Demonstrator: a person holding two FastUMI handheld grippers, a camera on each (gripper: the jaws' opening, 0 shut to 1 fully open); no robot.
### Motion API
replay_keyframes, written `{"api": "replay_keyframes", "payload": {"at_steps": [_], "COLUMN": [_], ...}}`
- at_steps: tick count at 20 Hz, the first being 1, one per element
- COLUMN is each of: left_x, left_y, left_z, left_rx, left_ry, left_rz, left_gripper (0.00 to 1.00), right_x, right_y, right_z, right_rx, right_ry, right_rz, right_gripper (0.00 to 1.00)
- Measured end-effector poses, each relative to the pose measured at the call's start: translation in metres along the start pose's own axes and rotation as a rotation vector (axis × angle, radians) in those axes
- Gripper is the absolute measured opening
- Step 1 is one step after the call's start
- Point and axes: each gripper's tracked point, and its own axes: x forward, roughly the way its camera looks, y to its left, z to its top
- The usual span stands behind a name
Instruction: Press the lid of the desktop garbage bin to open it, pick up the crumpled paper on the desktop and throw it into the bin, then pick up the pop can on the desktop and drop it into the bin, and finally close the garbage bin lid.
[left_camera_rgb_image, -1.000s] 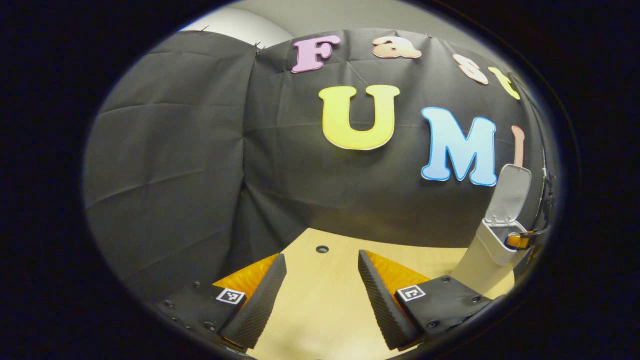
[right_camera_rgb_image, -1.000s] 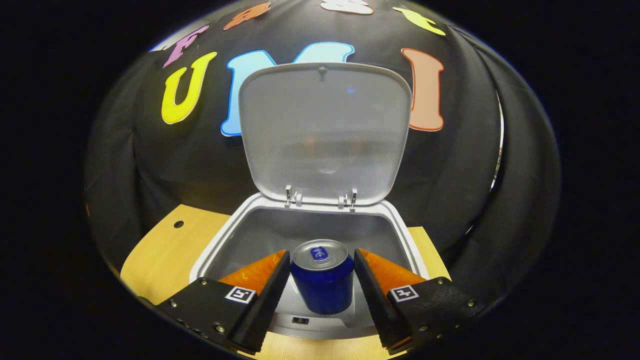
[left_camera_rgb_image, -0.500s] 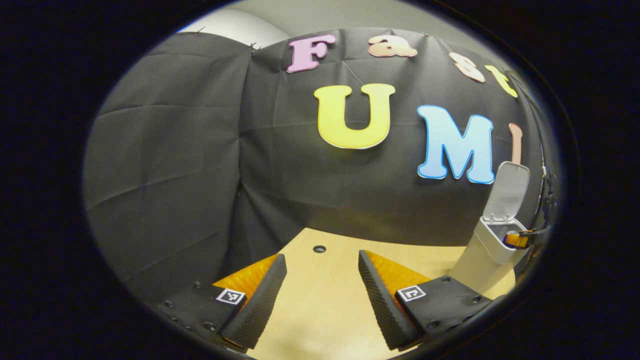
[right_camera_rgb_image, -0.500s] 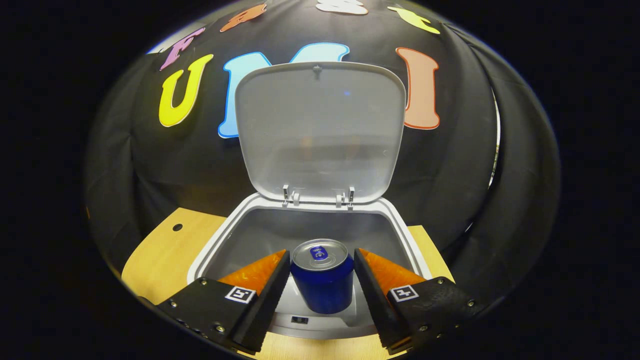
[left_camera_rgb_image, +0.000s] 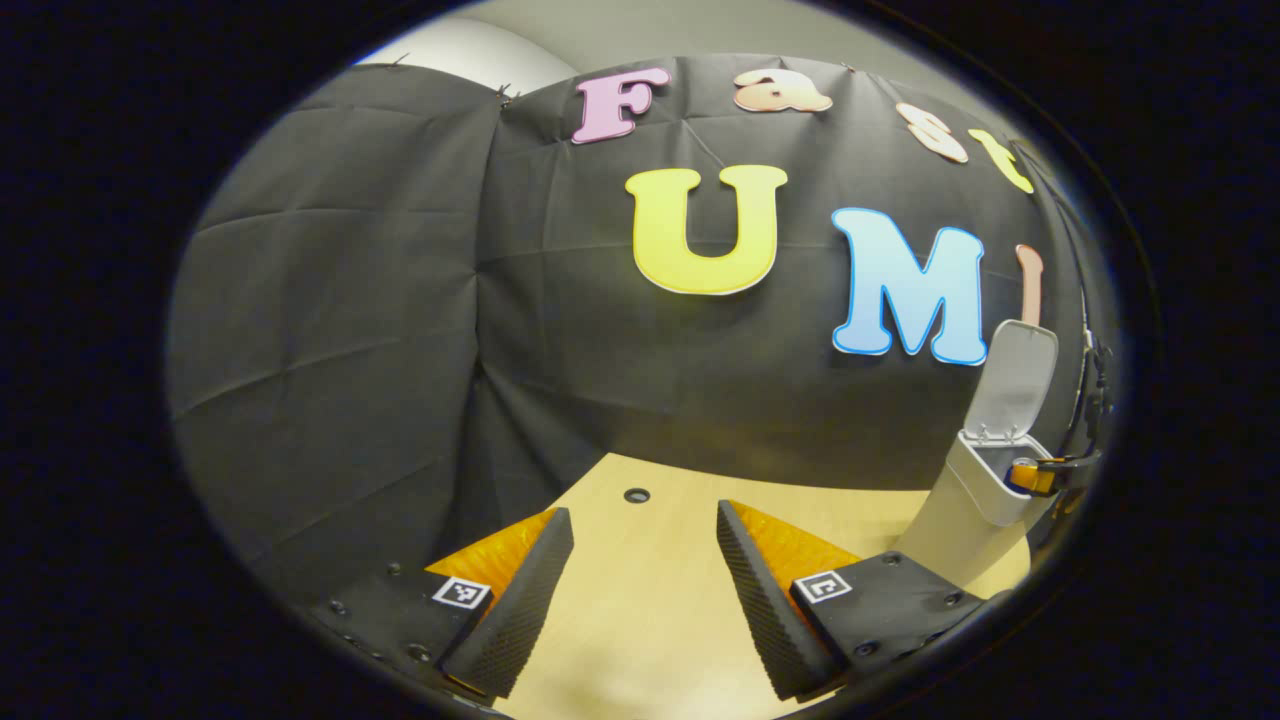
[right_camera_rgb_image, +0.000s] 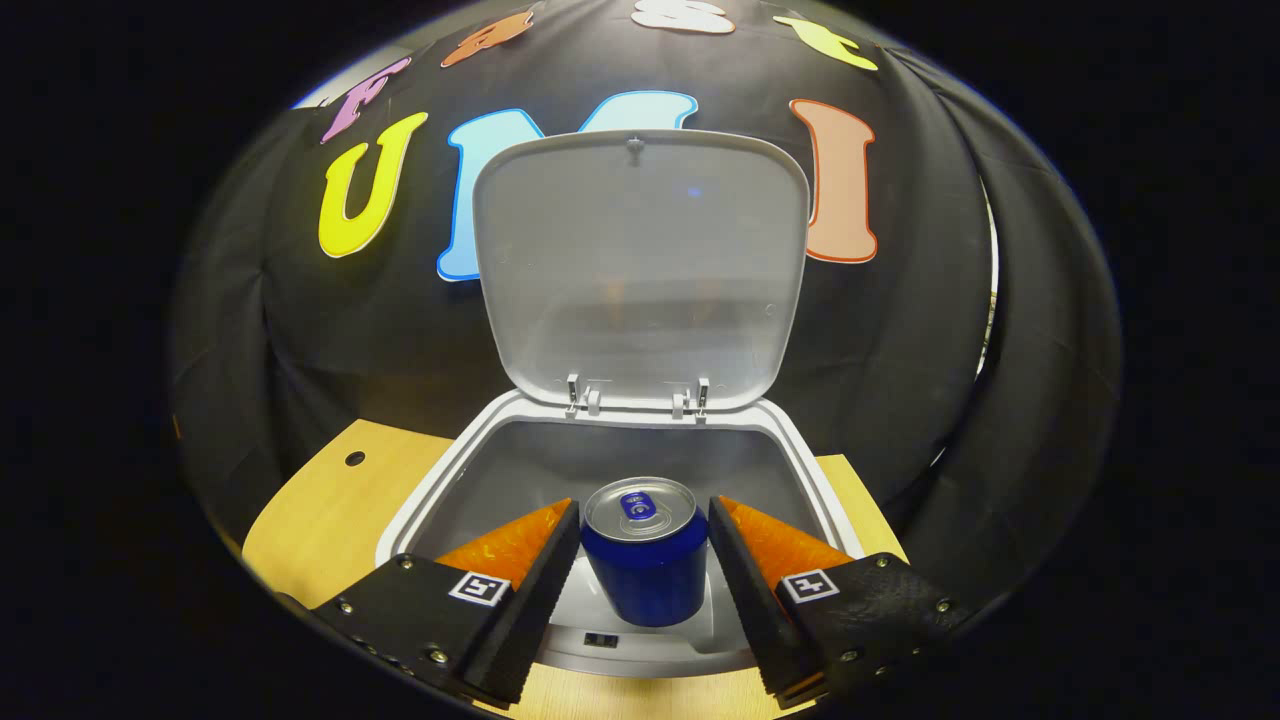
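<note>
- Right gripper view, lower centre: I have the right gripper clamped on the pop can, both fingers pressing its blue sides, the can upright with its silver top showing.
- I hold the can over the open mouth of the garbage bin, inside the rim's outline (just above the front edge).
- The lid stands raised on its hinges at the back of the bin, filling the centre of the frame.
- Left gripper view, bottom centre: my left gripper has its jaws apart with nothing between them, above the wooden desktop.
- At the right edge of that frame I see the bin with its lid up, well apart from my left gripper.
</note>
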Motion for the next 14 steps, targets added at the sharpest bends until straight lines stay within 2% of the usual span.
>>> {"api": "replay_keyframes", "payload": {"at_steps": [14], "left_x": [-0.0054], "left_y": [0.0025], "left_z": [-0.0050], "left_rx": [-0.003], "left_ry": [0.006], "left_rz": [0.003], "left_gripper": [0.94], "right_x": [-0.0024], "right_y": [0.0002], "right_z": [0.0025], "right_rx": [0.003], "right_ry": [-0.051], "right_rz": [-0.001], "right_gripper": [0.87]}}
